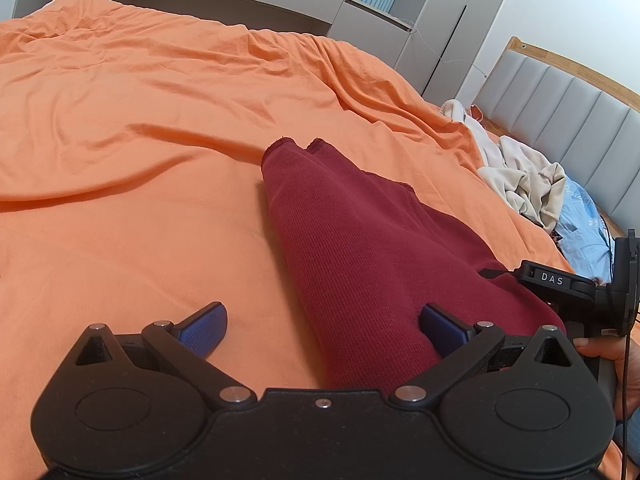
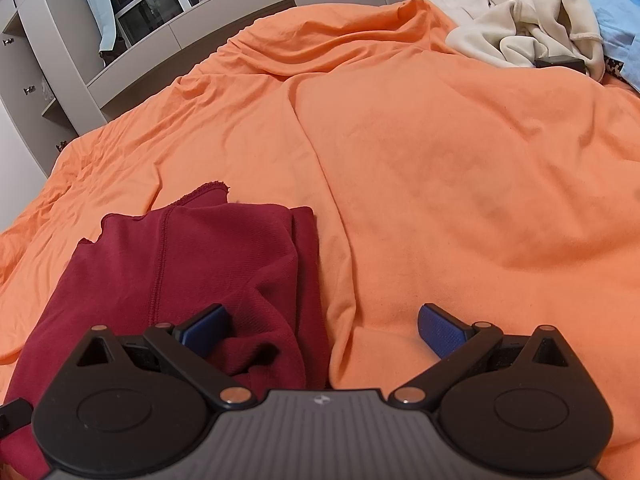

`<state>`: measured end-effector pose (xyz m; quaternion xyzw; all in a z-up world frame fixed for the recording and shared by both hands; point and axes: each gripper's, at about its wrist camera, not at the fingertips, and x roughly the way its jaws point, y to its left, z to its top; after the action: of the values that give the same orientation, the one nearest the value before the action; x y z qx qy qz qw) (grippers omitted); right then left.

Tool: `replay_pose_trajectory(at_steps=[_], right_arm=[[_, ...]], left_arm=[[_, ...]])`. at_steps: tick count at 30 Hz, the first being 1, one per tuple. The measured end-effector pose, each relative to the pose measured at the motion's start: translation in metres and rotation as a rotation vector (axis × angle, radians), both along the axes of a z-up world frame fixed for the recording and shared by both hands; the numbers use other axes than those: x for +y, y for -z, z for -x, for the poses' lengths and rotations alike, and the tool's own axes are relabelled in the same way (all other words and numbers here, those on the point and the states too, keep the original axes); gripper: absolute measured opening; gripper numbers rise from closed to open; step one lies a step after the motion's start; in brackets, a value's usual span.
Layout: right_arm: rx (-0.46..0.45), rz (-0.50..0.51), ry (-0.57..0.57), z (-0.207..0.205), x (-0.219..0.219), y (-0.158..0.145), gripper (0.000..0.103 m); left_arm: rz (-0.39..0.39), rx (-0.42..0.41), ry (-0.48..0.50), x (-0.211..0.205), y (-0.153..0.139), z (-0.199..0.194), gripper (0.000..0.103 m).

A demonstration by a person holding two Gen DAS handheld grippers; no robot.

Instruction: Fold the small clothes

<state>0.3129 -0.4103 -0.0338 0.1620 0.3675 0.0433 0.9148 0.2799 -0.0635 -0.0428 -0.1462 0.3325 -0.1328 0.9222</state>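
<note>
A dark red knit garment (image 1: 360, 248) lies folded lengthwise on the orange bed cover (image 1: 140, 120), two hemmed ends pointing away. My left gripper (image 1: 324, 326) is open over the garment's near left edge; its right pad (image 1: 438, 326) rests over the red cloth, its left pad over the orange cover. In the right wrist view the same garment (image 2: 192, 264) fills the lower left. My right gripper (image 2: 324, 328) is open at its near right edge, with nothing held. In the left wrist view the right gripper's body (image 1: 560, 284) shows at the right edge, held by a hand (image 1: 616, 364).
A pile of cream clothes (image 2: 516, 28) and a light blue garment (image 2: 616, 12) lie at the far right of the bed by the grey padded headboard (image 1: 560, 108). Grey cabinets and shelves (image 2: 60, 52) stand beyond the bed's far edge.
</note>
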Motion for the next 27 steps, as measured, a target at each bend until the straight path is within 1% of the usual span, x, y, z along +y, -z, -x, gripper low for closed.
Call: replay_pose_trajectory(at_steps=[4,6,8,12,13,14,15,16,17,19,23,25,27], right_arm=[[-0.022,-0.002,0.018,0.003,-0.002,-0.005,0.103],[-0.089,-0.013,0.04,0.009,-0.006,-0.016,0.103],[-0.151,-0.048,0.042,0.011,-0.011,-0.025,0.103],[-0.189,-0.161,0.0,0.003,-0.019,-0.029,0.103],[-0.193,-0.177,-0.01,0.0,-0.019,-0.027,0.1],[-0.189,-0.181,-0.021,-0.004,-0.019,-0.026,0.092],[-0.177,-0.176,-0.028,-0.007,-0.017,-0.024,0.088],[-0.161,-0.167,-0.032,-0.009,-0.015,-0.02,0.081],[-0.151,-0.161,-0.032,-0.01,-0.014,-0.018,0.077],[-0.131,-0.161,-0.032,-0.011,-0.012,-0.012,0.075],[-0.081,-0.163,-0.021,-0.011,-0.011,0.0,0.062],[-0.083,-0.15,-0.019,-0.009,-0.009,0.004,0.056],[-0.097,-0.115,-0.036,-0.008,-0.003,0.002,0.05]], left_arm=[[0.0,0.0,0.0,0.0,0.0,0.0,0.103],[0.001,0.0,0.0,0.0,0.0,0.0,0.103],[0.001,0.0,0.0,0.0,0.0,0.0,0.103],[0.001,0.0,0.0,0.0,0.001,0.0,0.103],[0.002,0.0,0.0,0.0,0.001,0.0,0.103],[0.002,0.0,0.0,0.0,0.001,0.0,0.103],[0.002,0.0,0.0,0.0,0.0,0.0,0.103],[0.002,0.0,0.0,0.0,0.0,0.0,0.103],[0.002,-0.001,-0.001,0.0,0.001,0.0,0.103],[0.002,-0.001,-0.001,0.0,0.001,0.0,0.103],[0.002,-0.001,-0.001,0.0,0.001,0.0,0.103],[0.003,-0.001,-0.001,0.0,0.001,0.0,0.103],[0.003,-0.001,-0.001,0.0,0.0,0.0,0.103]])
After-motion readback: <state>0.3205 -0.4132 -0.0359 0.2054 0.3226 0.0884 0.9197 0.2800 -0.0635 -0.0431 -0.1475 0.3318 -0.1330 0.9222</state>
